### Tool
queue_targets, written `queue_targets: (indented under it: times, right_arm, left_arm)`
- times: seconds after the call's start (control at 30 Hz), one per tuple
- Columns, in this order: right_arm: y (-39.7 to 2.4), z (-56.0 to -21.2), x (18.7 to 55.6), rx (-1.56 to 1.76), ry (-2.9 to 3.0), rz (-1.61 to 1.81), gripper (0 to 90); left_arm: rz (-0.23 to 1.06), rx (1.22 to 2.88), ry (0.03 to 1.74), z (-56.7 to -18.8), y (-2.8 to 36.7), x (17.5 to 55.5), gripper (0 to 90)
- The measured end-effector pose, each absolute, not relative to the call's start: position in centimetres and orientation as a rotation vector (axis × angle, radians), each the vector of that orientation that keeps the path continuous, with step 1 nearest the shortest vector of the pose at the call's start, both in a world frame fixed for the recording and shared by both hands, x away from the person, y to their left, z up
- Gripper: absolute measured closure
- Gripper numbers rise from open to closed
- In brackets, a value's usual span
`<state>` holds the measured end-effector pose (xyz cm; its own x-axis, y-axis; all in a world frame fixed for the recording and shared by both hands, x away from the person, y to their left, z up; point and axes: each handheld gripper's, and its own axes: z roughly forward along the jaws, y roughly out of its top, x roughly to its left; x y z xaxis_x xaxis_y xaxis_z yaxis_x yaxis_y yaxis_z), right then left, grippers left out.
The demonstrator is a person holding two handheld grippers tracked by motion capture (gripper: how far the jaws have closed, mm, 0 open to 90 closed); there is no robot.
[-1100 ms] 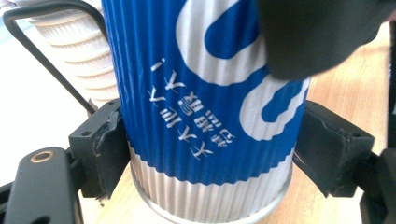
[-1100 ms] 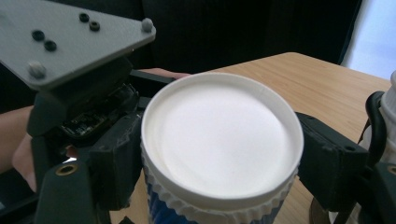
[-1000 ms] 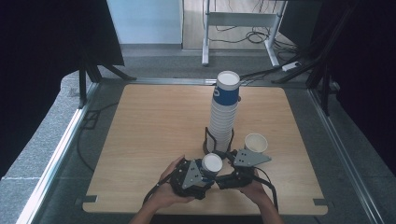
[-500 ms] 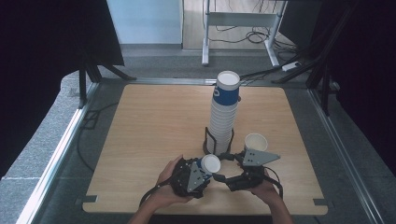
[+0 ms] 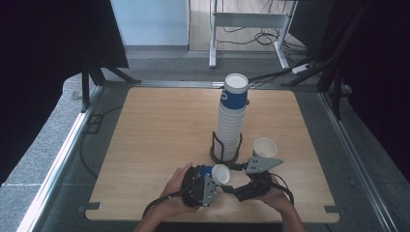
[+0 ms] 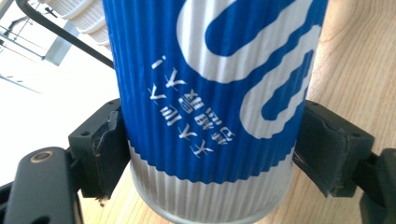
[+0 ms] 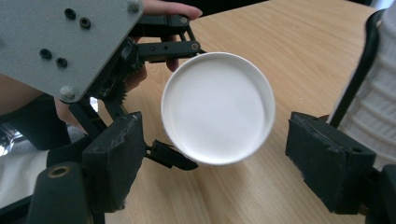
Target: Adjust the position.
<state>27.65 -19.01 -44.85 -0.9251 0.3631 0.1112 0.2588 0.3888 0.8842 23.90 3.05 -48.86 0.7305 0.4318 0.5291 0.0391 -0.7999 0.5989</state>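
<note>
On the near part of the wooden table, the left gripper holds a blue-and-white ribbed paper cup on its side, with the white open mouth turned to the right. In the left gripper view the two black jaws press against either side of the cup, low on its wall near the base, so the tool is closed on the cup and not further. The person's left hand wraps around the gripper's body from the near-left.

The right gripper sits just to the right of the cup, facing its mouth. In the right gripper view the jaws stand wide apart, one on each side of the cup's round white opening, and neither pad touches the rim; the cup looks to lie just beyond the jaw tips, though the angle makes that depth hard to judge. The left gripper's grey plate shows at the upper left of that view. The grey plate of the right gripper shows in the high view, above the right hand.

Just beyond the two grippers, a tall stack of cups stands upright in a black wire holder near the table's middle, its top cup blue. A single cup stands to the right of the holder, apart from it, mouth up.
</note>
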Motion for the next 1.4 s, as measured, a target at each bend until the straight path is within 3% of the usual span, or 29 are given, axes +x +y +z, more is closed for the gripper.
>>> queue_targets:
  times: [0.3,0.53,0.73,0.87,1.07,1.23,1.4]
  right_arm:
    - [-17.9,-45.7,27.9,0.578,2.589,1.535,18.4]
    - [-17.5,-46.2,28.0,0.581,2.602,1.523,26.5]
    - [-17.9,-46.4,28.4,0.595,2.592,1.595,27.6]
    - [-18.6,-46.2,28.6,0.618,2.565,1.671,27.8]
    - [-19.3,-46.2,28.8,0.649,2.551,1.715,27.8]
    - [-18.9,-46.5,28.8,0.644,2.570,1.706,27.8]
    - [-18.8,-46.4,28.6,0.624,2.572,1.721,27.8]
  left_arm:
    - [1.038,2.415,0.279,-49.0,2.2,23.1,17.8]
    - [1.073,2.429,0.244,-49.1,1.7,22.7,17.6]
    - [1.047,2.384,0.283,-48.9,1.9,22.8,14.0]
    - [0.986,2.347,0.305,-48.2,2.5,23.0,6.7]
    - [0.914,2.313,0.290,-47.4,3.1,22.9,4.9]
    - [0.916,2.315,0.280,-47.6,2.9,22.9,6.4]
    - [0.920,2.320,0.281,-48.1,2.9,23.0,15.2]
